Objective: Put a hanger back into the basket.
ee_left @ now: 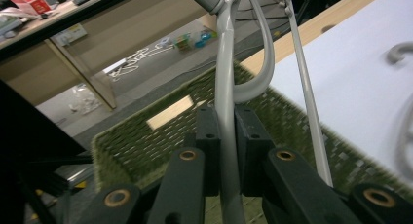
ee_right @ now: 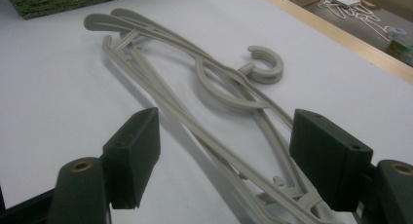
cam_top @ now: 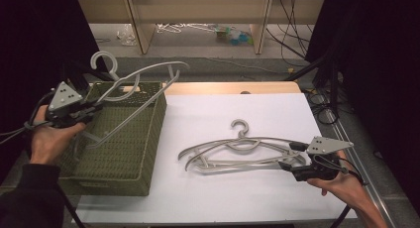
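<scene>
Grey plastic hanger clenched in left gripper jaws, held tilted over green woven basket at table's left. Right gripper jaws spread wide, unclamped, straddling end of stacked grey hangers lying on white table.

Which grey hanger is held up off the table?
The hanger over the green basket, clamped in the left gripper. The others lie flat on the white table.

Smooth grey plastic hangers, a rough woven green basket, seemingly matt white tabletop.
</scene>
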`<state>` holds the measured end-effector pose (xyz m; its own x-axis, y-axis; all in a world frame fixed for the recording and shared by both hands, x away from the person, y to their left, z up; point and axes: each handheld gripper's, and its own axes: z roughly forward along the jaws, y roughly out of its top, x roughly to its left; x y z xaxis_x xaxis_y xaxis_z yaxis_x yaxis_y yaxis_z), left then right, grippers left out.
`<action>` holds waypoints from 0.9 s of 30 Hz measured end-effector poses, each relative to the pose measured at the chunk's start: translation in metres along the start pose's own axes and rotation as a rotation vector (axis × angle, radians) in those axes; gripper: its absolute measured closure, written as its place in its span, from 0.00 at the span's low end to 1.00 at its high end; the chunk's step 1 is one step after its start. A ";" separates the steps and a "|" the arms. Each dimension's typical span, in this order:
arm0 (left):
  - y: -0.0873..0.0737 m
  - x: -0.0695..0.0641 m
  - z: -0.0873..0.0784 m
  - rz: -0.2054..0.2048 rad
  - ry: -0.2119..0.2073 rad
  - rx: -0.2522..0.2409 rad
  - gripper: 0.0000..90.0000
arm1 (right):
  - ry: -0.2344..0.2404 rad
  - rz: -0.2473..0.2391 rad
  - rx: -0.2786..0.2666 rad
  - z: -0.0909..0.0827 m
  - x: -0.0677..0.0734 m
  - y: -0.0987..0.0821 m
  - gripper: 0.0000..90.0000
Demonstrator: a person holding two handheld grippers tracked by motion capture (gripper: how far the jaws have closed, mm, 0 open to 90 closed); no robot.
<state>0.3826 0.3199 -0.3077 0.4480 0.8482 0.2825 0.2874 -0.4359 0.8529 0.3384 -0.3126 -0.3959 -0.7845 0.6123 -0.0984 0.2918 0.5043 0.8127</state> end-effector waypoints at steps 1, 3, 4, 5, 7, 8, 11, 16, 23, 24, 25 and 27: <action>-0.004 0.003 -0.001 -0.005 0.007 0.001 0.91 | 0.003 0.000 0.000 0.000 0.000 0.000 0.31; -0.012 0.010 -0.003 -0.014 0.023 0.008 0.91 | 0.010 0.004 0.000 0.000 0.000 -0.001 0.31; -0.016 0.013 -0.004 -0.009 0.029 0.009 0.91 | 0.012 0.004 0.003 0.001 0.001 -0.001 0.31; -0.024 0.018 -0.007 -0.003 0.043 0.019 0.91 | 0.012 0.002 0.007 0.002 0.001 -0.001 0.31; -0.028 0.020 -0.008 -0.009 0.054 0.024 0.91 | 0.013 0.001 0.011 0.002 0.001 -0.002 0.31; -0.035 0.023 -0.009 -0.015 0.057 0.029 0.91 | 0.013 0.004 0.013 0.002 0.001 -0.002 0.31; -0.042 0.024 -0.010 -0.017 0.053 0.037 0.91 | 0.015 0.008 0.012 0.002 0.000 -0.002 0.31; -0.057 0.027 -0.010 0.000 0.059 0.066 0.91 | 0.019 0.014 0.010 0.002 0.001 -0.002 0.31; -0.071 0.033 -0.010 -0.031 0.088 0.093 0.91 | 0.021 0.013 0.012 0.003 0.001 -0.003 0.31; -0.073 0.034 -0.009 -0.034 0.091 0.101 0.91 | 0.022 0.010 0.012 0.003 0.001 -0.003 0.31; -0.074 0.035 -0.007 -0.040 0.089 0.105 0.91 | 0.023 0.006 0.012 0.003 0.001 -0.003 0.31; -0.077 0.035 -0.004 -0.040 0.080 0.116 0.91 | 0.026 0.008 0.012 0.004 0.001 -0.003 0.31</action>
<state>0.3729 0.3841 -0.3622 0.3670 0.8848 0.2870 0.4018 -0.4290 0.8090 0.3386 -0.3109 -0.4003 -0.7957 0.6008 -0.0765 0.3050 0.5067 0.8063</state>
